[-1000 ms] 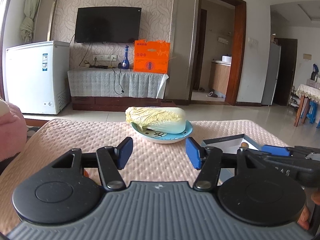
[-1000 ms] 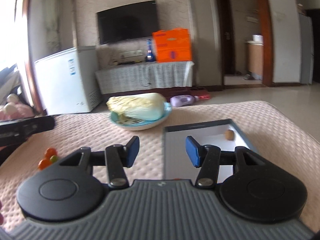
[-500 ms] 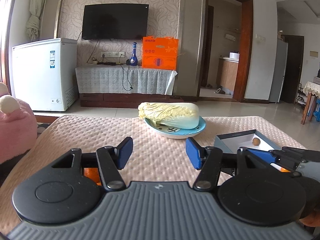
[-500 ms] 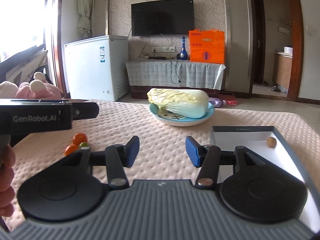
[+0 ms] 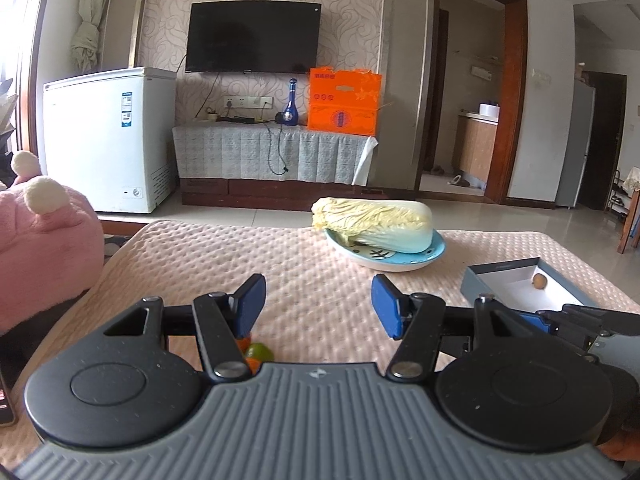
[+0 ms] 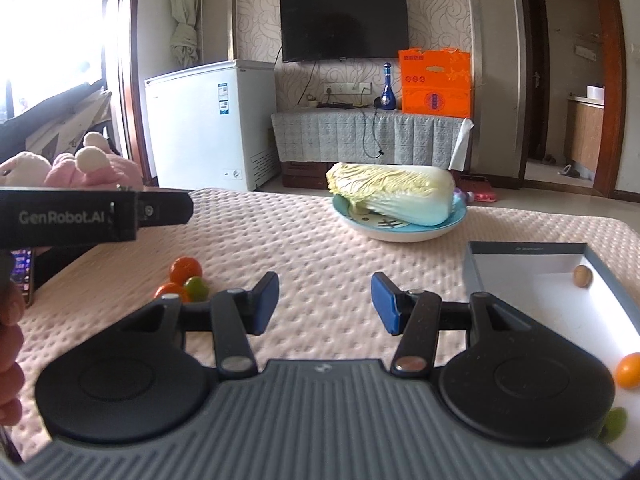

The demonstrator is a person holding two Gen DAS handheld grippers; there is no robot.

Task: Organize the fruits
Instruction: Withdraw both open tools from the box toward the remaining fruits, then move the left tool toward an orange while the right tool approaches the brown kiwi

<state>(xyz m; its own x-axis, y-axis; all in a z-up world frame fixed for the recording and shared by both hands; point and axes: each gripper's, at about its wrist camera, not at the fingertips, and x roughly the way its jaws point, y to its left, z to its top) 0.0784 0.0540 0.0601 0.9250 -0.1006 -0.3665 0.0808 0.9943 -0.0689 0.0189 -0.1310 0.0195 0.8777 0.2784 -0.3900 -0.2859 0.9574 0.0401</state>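
Observation:
Two small orange fruits (image 6: 185,270) and a green one (image 6: 197,288) lie together on the pink quilted table cover, left of my right gripper (image 6: 325,303), which is open and empty. The green fruit (image 5: 259,351) and an orange one (image 5: 242,343) also show under my left gripper (image 5: 319,306), which is open and empty just above them. A grey-walled white box (image 6: 532,276) at the right holds a small brown fruit (image 6: 582,276), an orange fruit (image 6: 629,370) and a green one (image 6: 614,424). The box (image 5: 516,285) also shows in the left wrist view.
A napa cabbage (image 6: 392,193) lies on a blue plate (image 6: 400,232) at the table's far middle. A pink plush toy (image 5: 44,236) sits off the left edge. A phone (image 6: 22,276) lies at the left edge. A freezer, TV stand and doorway stand beyond.
Both grippers have swung left. The loose fruits have come under the left gripper and closer to the right one. The box has slid to the right of both views. Jaws stay open.

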